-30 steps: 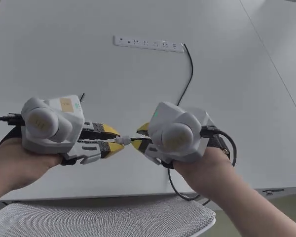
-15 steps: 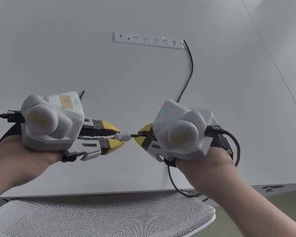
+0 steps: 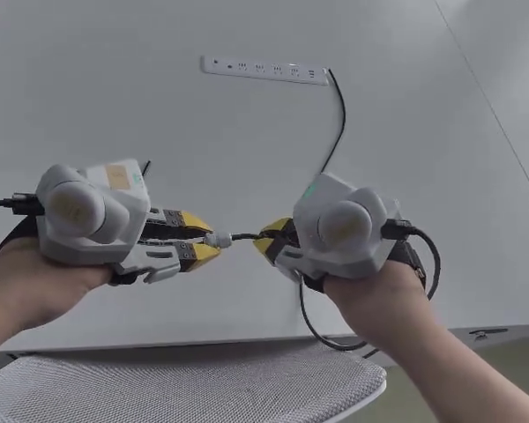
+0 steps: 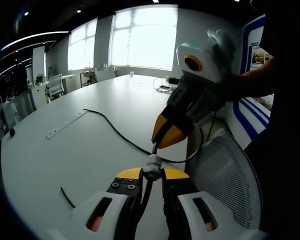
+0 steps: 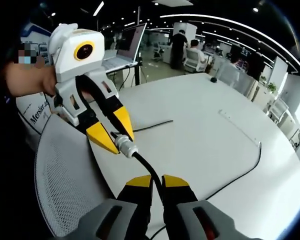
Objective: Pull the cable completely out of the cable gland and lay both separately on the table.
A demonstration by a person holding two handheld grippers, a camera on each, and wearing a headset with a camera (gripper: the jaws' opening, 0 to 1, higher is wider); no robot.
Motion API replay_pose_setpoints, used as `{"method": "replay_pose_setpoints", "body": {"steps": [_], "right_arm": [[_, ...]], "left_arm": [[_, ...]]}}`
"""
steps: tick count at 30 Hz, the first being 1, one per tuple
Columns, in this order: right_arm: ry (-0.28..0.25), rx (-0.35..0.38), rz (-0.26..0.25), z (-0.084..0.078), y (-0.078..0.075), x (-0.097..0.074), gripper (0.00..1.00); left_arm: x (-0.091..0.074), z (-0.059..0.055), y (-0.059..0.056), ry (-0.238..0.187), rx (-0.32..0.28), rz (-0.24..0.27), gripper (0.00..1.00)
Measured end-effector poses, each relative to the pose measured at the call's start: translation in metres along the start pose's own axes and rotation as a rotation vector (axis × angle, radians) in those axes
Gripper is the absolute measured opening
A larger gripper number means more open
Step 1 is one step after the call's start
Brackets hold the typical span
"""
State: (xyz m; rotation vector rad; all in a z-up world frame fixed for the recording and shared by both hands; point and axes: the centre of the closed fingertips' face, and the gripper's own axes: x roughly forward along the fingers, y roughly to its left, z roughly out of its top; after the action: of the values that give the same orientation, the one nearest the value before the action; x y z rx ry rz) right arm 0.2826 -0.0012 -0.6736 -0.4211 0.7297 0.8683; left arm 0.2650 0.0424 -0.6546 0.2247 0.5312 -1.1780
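The right tongs (image 3: 264,241) have moved to the right, away from the left tongs (image 3: 210,245), and a longer piece of black cable (image 3: 243,236) now shows between them. The left tongs are closed on the cable gland (image 3: 219,239), a small pale fitting that they hold just at their yellow tips. The right tongs are closed on the cable a little beyond it. In the left gripper view the cable runs on behind the gland, down between the jaws, so I judge that it is not yet fully out.

Both things are in the air above the near edge of the tabletop (image 3: 159,132), over the mesh chair (image 3: 185,388). A power strip (image 3: 264,70) with its own black cord (image 3: 337,132) lies far back and plays no part.

Several things could go wrong from here:
- The gland sits only at the tips, so a harder pull may drag it out of the left tongs.
- The smooth cable may slide through the right tongs, and the pull then gains nothing.
- If the two hands do not stay in one line, the cable may bend at the mouth of the gland and stick there.
- Because all this hangs near the edge, a dropped part may fall on the chair or past it, not on the tabletop.
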Motion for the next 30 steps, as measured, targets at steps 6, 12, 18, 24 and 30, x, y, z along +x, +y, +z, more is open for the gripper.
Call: {"method": "replay_pose_setpoints", "body": {"steps": [6, 12, 18, 24, 30], "right_arm": [[-0.001, 0.06, -0.014, -0.006, -0.008, 0.0, 0.02], [0.006, 0.183, -0.024, -0.016, -0.014, 0.003, 0.02], [0.021, 0.22, -0.04, -0.026, -0.02, 0.003, 0.02], [0.027, 0.256, -0.041, -0.03, -0.021, 0.004, 0.03], [0.015, 0.119, -0.037, -0.027, -0.018, 0.003, 0.04]], "left_arm": [[-0.001, -0.001, 0.001, 0.002, -0.001, 0.002, 0.15], [0.0, -0.002, 0.001, 0.004, -0.005, 0.003, 0.15], [0.001, -0.003, -0.001, 0.006, -0.005, -0.004, 0.15], [0.002, -0.002, -0.001, 0.005, -0.002, -0.006, 0.15], [0.001, -0.005, 0.0, 0.014, 0.002, -0.005, 0.15]]}}
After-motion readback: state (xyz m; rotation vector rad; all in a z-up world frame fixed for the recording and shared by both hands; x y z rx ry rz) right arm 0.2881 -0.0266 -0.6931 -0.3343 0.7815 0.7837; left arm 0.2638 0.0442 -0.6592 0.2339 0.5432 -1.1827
